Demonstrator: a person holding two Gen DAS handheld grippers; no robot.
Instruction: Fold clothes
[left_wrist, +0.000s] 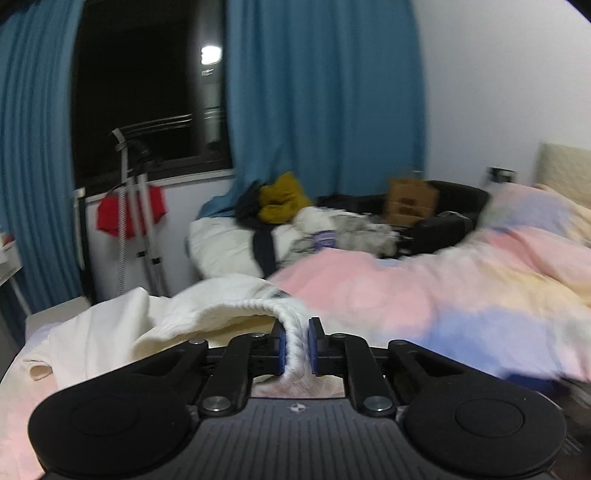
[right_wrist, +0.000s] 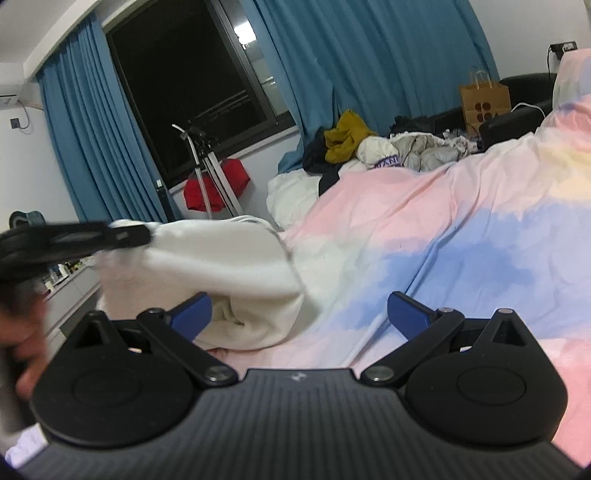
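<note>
Your left gripper (left_wrist: 295, 345) is pinching a ribbed edge of the cream garment (left_wrist: 207, 314), lifting it off the pastel bedspread (left_wrist: 461, 291). Your right gripper (right_wrist: 300, 314) is spread wide, with the garment's bunched fold just beside its left finger.

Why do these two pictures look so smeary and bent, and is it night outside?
Left wrist view: the pastel duvet and paper bag are motion-smeared, while the left gripper clamping the white garment stays sharp. Right wrist view: crisper, except the blurred left gripper; the curtains bow from fisheye. The window is black, reflecting a lamp.
</note>
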